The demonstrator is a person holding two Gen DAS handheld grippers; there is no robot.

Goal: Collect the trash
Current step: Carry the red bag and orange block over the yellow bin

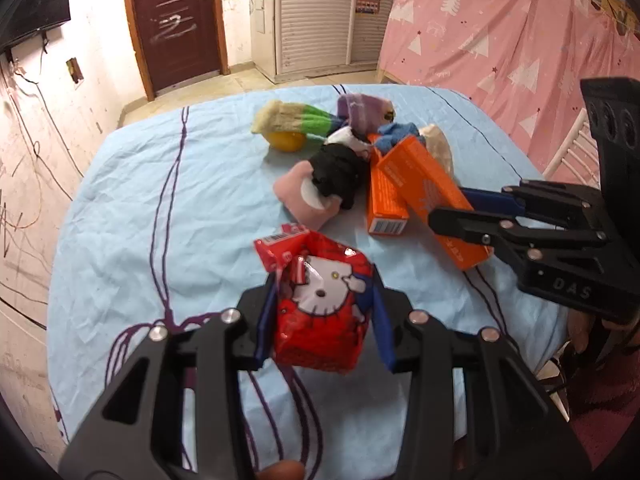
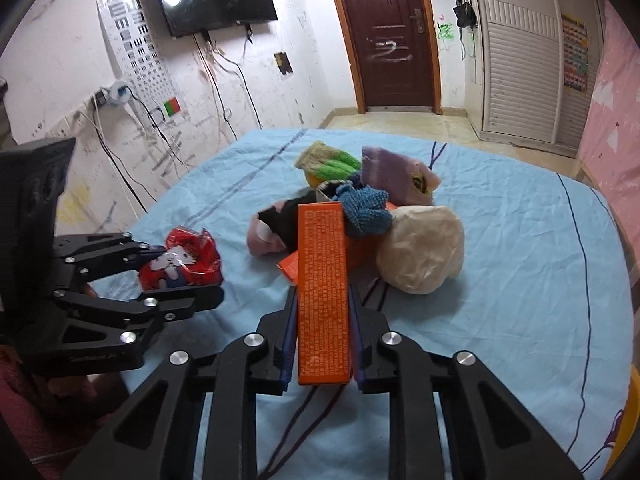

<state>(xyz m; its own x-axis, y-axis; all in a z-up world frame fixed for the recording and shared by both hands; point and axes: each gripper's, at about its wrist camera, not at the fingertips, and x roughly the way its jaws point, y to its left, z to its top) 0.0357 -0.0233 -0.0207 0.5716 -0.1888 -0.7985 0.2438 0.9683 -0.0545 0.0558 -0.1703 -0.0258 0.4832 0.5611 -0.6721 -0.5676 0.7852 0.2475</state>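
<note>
Left wrist – left gripper [image 1: 320, 312] clamps red packet [image 1: 320, 312]

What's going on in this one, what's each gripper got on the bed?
A person is clearing trash off a bed with a blue sheet. The left gripper is shut on a red snack packet, and the right gripper is shut on a long orange box. A second orange box lies on the sheet beside a pile of socks, untouched.
</note>
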